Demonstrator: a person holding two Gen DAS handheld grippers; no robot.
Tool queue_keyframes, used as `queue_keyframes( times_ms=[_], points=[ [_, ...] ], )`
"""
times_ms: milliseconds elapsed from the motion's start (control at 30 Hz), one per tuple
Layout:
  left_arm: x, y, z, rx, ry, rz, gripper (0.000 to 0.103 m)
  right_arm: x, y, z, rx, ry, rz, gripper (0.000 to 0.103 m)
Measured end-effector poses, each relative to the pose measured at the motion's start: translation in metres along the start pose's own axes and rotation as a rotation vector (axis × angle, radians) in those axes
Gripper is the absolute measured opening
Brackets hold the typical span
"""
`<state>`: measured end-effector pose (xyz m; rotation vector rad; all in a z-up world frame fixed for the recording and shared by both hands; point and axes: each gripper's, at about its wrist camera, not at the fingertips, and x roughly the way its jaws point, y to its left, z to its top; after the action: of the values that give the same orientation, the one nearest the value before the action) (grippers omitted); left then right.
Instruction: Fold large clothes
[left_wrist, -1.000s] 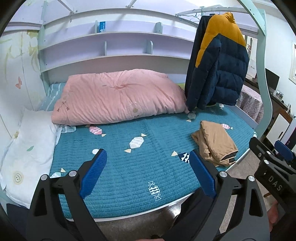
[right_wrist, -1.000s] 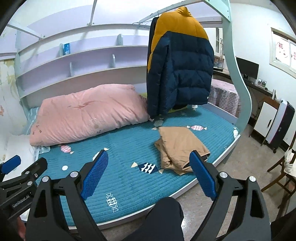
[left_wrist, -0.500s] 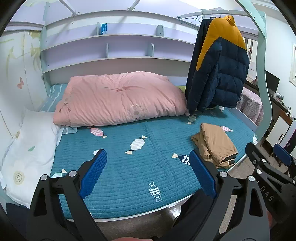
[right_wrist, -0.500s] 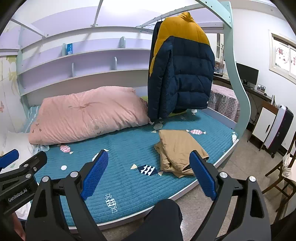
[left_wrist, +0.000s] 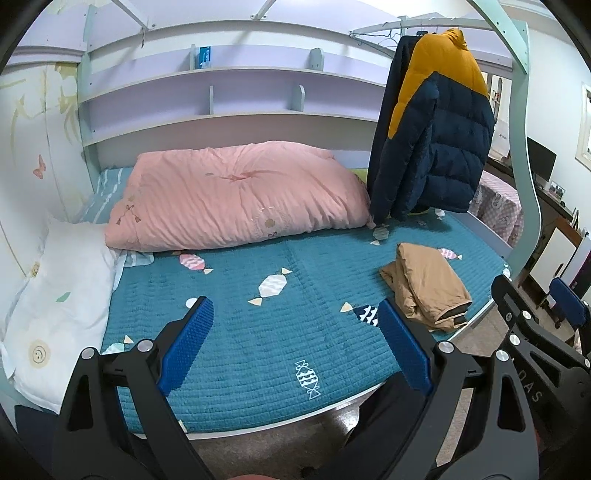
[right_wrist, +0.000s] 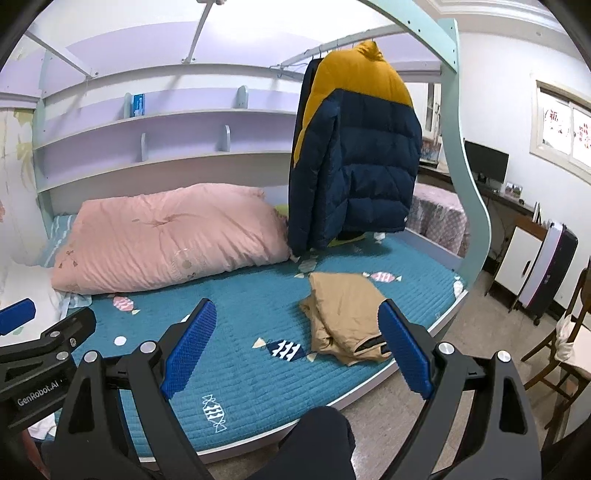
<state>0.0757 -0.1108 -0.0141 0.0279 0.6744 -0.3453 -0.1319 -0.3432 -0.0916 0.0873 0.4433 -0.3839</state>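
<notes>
Tan cloth, folded into a rough bundle, lies on the teal quilted bed (left_wrist: 236, 332) near its right edge: these are the trousers (left_wrist: 424, 291) (a dark waistband or lining shows at the near end, though the view is too warped to be sure which). A navy and yellow puffer jacket (right_wrist: 354, 162) hangs from a rail above the bed, well behind the trousers, its hem just above the cover. A pink duvet (left_wrist: 236, 195) is heaped along the back of the bed, and a white pillow (left_wrist: 55, 306) sits at the left end.

The left gripper (left_wrist: 295, 343) hangs over the front part of the bed with its blue pads wide apart and nothing between them. The right gripper (right_wrist: 295, 343) is likewise spread and holds nothing; in its own view the right pad sits in front of the near end of the trousers, apart from them. A dark-clothed knee (right_wrist: 317, 435) shows below, at the bed's front edge.
</notes>
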Motion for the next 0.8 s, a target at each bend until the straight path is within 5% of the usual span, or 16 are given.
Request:
queue_keyframes(
  times_ms=[800],
  points=[
    [-0.02,-0.007,-0.002,0.021,-0.044,0.003,0.092,-0.011,-0.001,0.004,0.009,-0.012,0.019,0.086]
  ],
)
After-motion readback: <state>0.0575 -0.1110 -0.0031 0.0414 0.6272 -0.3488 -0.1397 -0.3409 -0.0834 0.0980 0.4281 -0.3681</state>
